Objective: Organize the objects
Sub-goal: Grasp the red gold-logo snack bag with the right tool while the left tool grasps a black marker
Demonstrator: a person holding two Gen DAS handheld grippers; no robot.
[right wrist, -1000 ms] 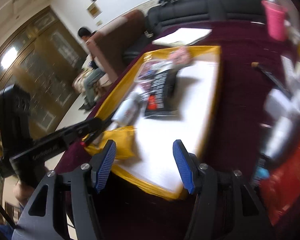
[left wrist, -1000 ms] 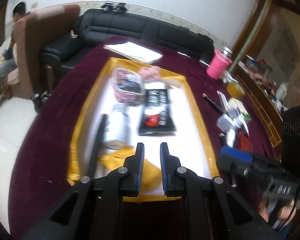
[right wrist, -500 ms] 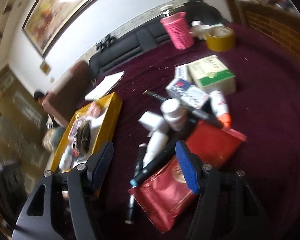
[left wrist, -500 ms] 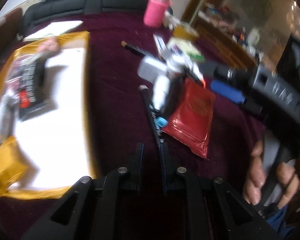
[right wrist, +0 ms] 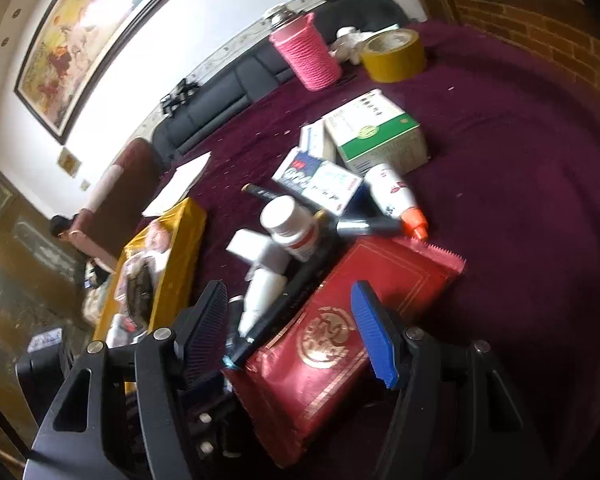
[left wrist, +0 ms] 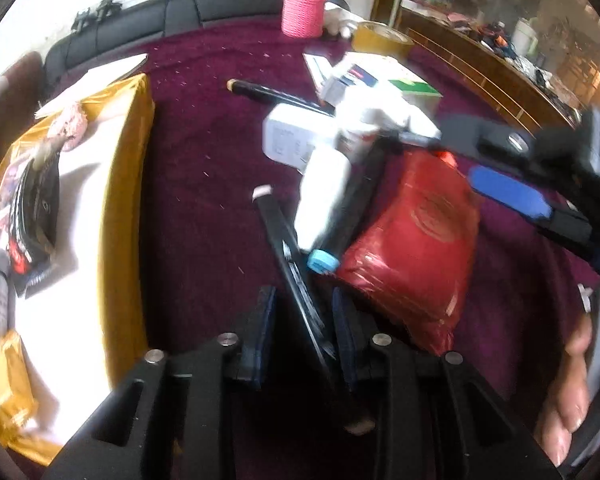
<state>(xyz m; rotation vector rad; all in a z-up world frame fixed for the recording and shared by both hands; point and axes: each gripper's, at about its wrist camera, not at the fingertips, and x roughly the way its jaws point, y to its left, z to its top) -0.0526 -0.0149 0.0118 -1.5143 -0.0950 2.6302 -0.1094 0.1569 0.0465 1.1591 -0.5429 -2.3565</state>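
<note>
At far left the yellow tray [left wrist: 128, 184] sits on the maroon worktop [left wrist: 204, 152], already carrying a black packet [left wrist: 36, 208]. To its right, the left hand-held gripper [left wrist: 302, 336] has its pads apart around a slim black pen [left wrist: 288, 256], not visibly clamped on it. The pen's far end lies against a white bottle [left wrist: 324, 196] and a dark blue-capped marker [left wrist: 340, 232]. Further right, the right hand-held gripper [right wrist: 290, 332] hovers open over the red packet [right wrist: 340, 320]. Closing off-centre could let the thin pen pivot or slip; lifting it may drag the marker and bottle resting beside it.
</note>
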